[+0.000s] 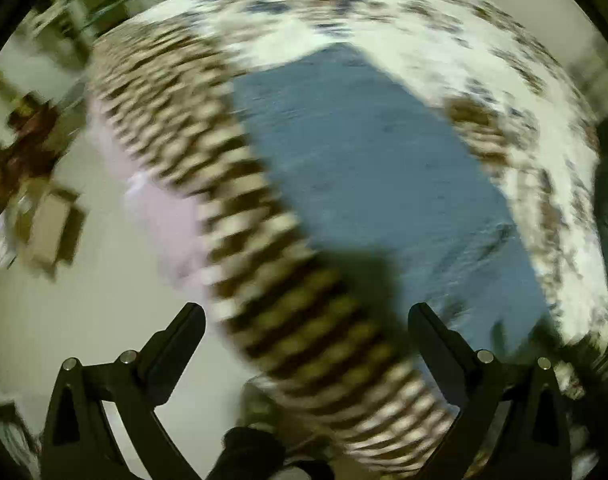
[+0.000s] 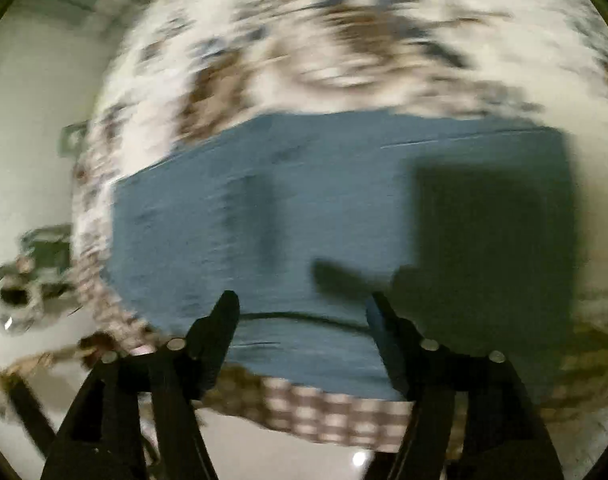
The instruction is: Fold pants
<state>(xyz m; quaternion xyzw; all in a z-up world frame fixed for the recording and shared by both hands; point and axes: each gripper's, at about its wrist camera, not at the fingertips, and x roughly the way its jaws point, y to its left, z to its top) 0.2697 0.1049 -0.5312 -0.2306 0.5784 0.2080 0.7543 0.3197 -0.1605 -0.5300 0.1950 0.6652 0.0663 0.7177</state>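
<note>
The blue pants (image 1: 363, 160) lie flat in a folded rectangle on a bed with a white, brown and blue patterned cover (image 1: 403, 12). In the right wrist view the pants (image 2: 304, 220) fill the middle. My left gripper (image 1: 305, 312) is open and empty above the bed's checked border, left of the pants. My right gripper (image 2: 302, 300) is open and empty just above the near edge of the pants. Both views are motion-blurred.
A brown and white checked border (image 1: 240, 208) runs along the bed edge (image 2: 323, 412). Pale floor (image 1: 84, 320) lies beyond it, with a cardboard box (image 1: 52, 228) and dark clutter at the left. A round metallic object (image 2: 16, 300) sits on the floor.
</note>
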